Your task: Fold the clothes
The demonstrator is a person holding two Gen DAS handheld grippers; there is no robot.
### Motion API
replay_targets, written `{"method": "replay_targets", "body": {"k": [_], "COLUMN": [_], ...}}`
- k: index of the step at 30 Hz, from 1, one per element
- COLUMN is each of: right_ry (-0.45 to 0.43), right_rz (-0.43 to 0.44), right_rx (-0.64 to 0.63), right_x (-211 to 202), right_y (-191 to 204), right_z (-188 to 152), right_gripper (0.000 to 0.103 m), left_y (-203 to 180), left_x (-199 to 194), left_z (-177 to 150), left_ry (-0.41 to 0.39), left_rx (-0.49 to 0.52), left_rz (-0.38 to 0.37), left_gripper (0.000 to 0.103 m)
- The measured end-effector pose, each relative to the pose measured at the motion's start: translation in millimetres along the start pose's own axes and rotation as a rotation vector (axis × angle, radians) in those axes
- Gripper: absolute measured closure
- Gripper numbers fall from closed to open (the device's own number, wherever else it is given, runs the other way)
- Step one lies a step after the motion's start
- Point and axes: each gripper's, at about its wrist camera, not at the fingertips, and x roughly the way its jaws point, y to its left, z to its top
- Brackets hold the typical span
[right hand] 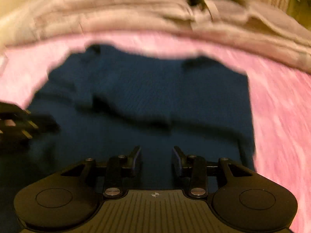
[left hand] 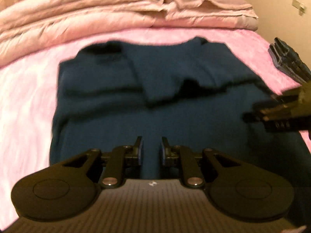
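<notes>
Left gripper [left hand: 151, 149] narrowly parted, right gripper [right hand: 156, 160] wider, both empty over dark blue shirt [left hand: 155, 101] (sleeves folded inward, creased), flat on pink bedspread [left hand: 29, 101] below folded pink quilt [left hand: 97, 13].

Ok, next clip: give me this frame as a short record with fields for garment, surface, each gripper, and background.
garment: dark blue top, lying on the bed, sleeves folded in across the body
surface: pink sheet
left gripper: open, empty, over the lower part of the top
right gripper: open, empty, also over the lower part
background: folded pink quilt beyond the top
image quality: motion blur in both views
</notes>
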Motion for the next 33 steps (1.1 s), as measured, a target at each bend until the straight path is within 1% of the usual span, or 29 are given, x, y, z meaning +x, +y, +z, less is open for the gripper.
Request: {"method": "replay_targets", "body": {"k": [3,7,8,9,11,13,15,16,18,20,21,22,23,24,25,27,29,30,31,33], "right_ry": [0.023,0.114,0.138,0.162,0.192,0.221,0.235,0.222,0.137,0.101,0.105,0.121,0.152,0.149,0.145,0.184,0.221,0.240,0.259,0.244], "right_rz": [-0.065,-0.101,-0.102,-0.103,-0.108,-0.115,-0.128,-0.127,-0.094,-0.073,-0.066,-0.063,-0.070,-0.077,-0.076,-0.064,-0.042,-0.030,-0.019,0.004], "right_rx": [0.029,0.112,0.136,0.161,0.191,0.229,0.272,0.280,0.270,0.235,0.217,0.200,0.180,0.169,0.176,0.201,0.208,0.212,0.215,0.214], "right_x": [-25.7,-70.2,-80.3,-90.5,-109.1,-119.7,-128.9,-132.5,-138.1,-131.4,-124.7,-118.1,-112.2,-114.2,-121.3,-135.0,-150.9,-158.9,-166.8,-190.5], "right_y": [-3.6,-11.4,-12.0,-12.6,-10.8,-10.2,-9.8,-8.8,-4.1,3.6,7.6,10.8,11.9,11.8,10.4,5.6,1.1,-1.2,-3.5,-7.0], "right_z": [-46.7,-104.0,-117.3,-130.5,-154.2,-160.5,-153.0,-146.7,-132.2,-122.6,-122.4,-126.5,-134.8,-145.4,-156.0,-173.2,-181.2,-185.2,-189.1,-188.6], "right_gripper": [0.065,0.064,0.060,0.052,0.049,0.048,0.048,0.048,0.047,0.047,0.047,0.047,0.047,0.042,0.039,0.024,0.022,0.022,0.022,0.022], "left_y": [2.4,5.7,6.6,7.0,7.3,5.3,1.3,-0.9,-5.2,-9.6,-11.7,-13.8,-17.7,-22.8,-29.0,-42.8,-56.5,-63.1,-69.6,-82.9], "left_x": [-29.4,-79.3,-91.7,-102.4,-118.9,-131.3,-134.2,-134.6,-135.4,-136.2,-131.7,-124.0,-122.8,-125.6,-130.5,-143.3,-157.9,-168.0,-180.0,-206.0], "left_z": [-43.6,-103.2,-116.9,-128.5,-146.4,-149.6,-144.4,-141.2,-134.7,-128.3,-130.6,-136.6,-144.5,-153.7,-160.9,-170.4,-173.9,-172.1,-167.9,-158.0], "left_ry": [0.052,0.100,0.111,0.120,0.156,0.183,0.155,0.135,0.094,0.054,0.070,0.110,0.126,0.125,0.144,0.206,0.268,0.279,0.277,0.259], "left_rx": [0.017,0.010,0.004,-0.001,-0.025,-0.051,-0.085,-0.103,-0.139,-0.175,-0.197,-0.223,-0.240,-0.251,-0.256,-0.264,-0.285,-0.304,-0.330,-0.377], "left_rz": [0.018,0.024,0.030,0.037,0.054,0.067,0.069,0.069,0.068,0.067,0.075,0.088,0.109,0.134,0.154,0.190,0.229,0.241,0.249,0.257], "left_gripper": [0.089,0.089,0.089,0.089,0.089,0.089,0.089,0.089,0.089,0.089,0.088,0.088,0.088,0.088,0.088,0.088,0.088,0.088,0.088,0.087]}}
